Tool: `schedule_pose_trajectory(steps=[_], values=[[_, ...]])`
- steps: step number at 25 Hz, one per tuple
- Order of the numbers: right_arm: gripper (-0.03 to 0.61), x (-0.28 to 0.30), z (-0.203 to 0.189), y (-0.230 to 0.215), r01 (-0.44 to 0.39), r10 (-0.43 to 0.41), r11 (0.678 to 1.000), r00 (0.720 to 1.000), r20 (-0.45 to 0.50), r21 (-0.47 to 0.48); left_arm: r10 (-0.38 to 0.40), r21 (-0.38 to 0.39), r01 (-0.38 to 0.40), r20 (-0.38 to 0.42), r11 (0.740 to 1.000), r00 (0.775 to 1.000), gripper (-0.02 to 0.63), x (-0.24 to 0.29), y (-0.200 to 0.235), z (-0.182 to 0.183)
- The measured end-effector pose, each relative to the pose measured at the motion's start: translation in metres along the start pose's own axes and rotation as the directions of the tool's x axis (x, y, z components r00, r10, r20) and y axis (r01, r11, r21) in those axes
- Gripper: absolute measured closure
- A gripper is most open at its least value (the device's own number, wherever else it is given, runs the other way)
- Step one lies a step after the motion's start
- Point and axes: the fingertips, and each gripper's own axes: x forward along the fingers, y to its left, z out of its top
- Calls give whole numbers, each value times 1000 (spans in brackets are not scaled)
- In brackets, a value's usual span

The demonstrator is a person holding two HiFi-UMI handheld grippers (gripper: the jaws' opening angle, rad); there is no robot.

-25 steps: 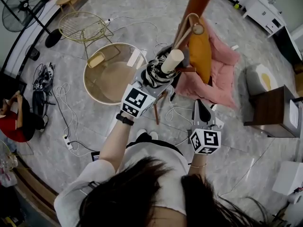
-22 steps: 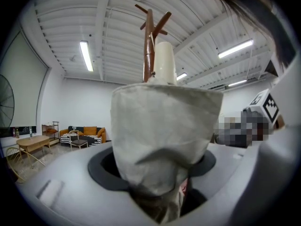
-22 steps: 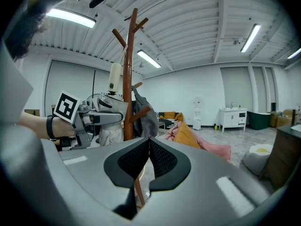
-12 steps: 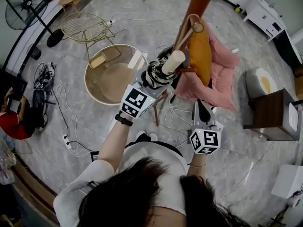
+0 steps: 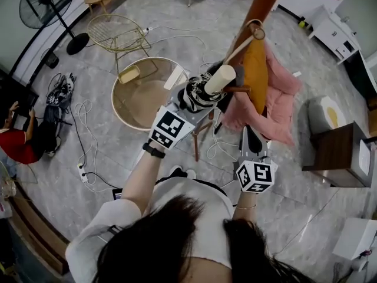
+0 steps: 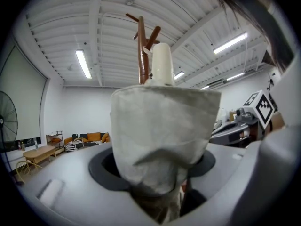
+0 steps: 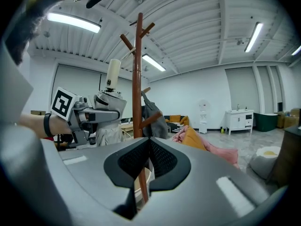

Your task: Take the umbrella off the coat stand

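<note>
A folded black-and-white umbrella (image 5: 197,96) with a cream handle (image 5: 217,79) stands upright close beside the brown wooden coat stand (image 5: 259,5). My left gripper (image 5: 193,104) is shut on its bunched fabric below the handle. In the left gripper view the pale fabric (image 6: 162,135) fills the gap between the jaws, and the stand's top (image 6: 142,55) rises behind it. The right gripper (image 5: 251,132) hangs lower and nearer the body, its jaws closed and empty. In the right gripper view, that gripper (image 7: 149,142) faces the stand's pole (image 7: 137,79), with the umbrella (image 7: 112,102) just left of it.
An orange bag (image 5: 256,69) and a pink cloth (image 5: 277,99) hang by the stand. A round glass table (image 5: 144,93), a wire chair (image 5: 115,34) and a floor fan (image 5: 44,5) stand to the left. Cables (image 5: 79,134) trail over the floor. A dark cabinet (image 5: 339,140) stands at the right.
My left gripper has lifted the umbrella a little and shifted it slightly right. The right gripper has kept its place.
</note>
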Motion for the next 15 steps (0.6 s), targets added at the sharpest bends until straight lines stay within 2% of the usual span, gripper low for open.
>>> schedule_pose_trajectory(steps=[15], values=[[575, -3, 12, 31, -70, 70, 998, 996, 47, 0, 103, 50, -105, 30, 993, 994, 262, -55, 9, 30]])
